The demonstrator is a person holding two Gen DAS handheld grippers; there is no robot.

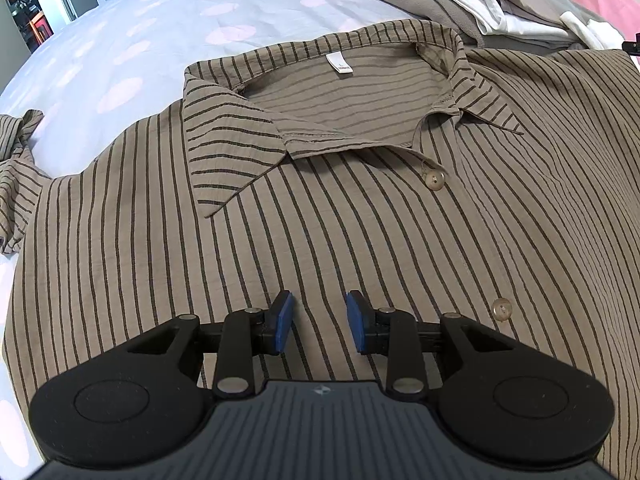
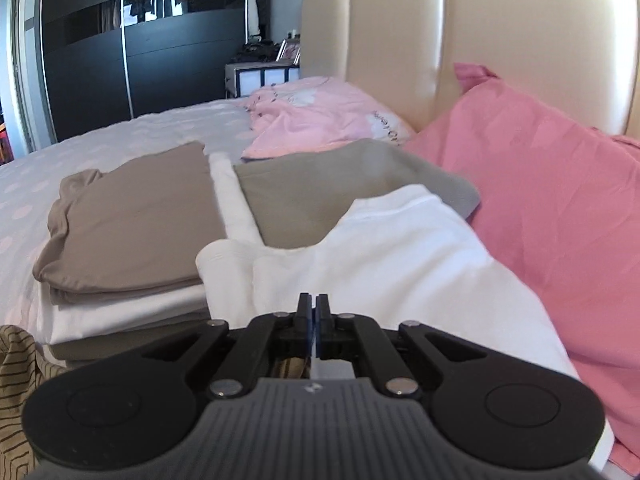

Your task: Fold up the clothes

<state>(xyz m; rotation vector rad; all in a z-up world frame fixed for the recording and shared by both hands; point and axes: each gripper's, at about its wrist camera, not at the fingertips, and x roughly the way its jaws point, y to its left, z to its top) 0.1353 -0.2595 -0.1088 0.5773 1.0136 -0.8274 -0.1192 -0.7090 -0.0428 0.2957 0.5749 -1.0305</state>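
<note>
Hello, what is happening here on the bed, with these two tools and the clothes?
A person holding a gripper in each hand is folding laundry on a bed. The striped shirt lies spread out, buttoned, collar up. The left gripper hangs open just above its front, holding nothing. The right gripper is shut; striped cloth shows beneath it, but a grip cannot be confirmed. Ahead of it lies a stack of folded clothes, beside a pink pillow.

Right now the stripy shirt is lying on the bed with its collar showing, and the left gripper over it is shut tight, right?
Not quite. The left gripper is open, its blue pads apart above the stripy shirt, as the left wrist view shows. The shirt does lie on the bed with its collar showing.
</note>
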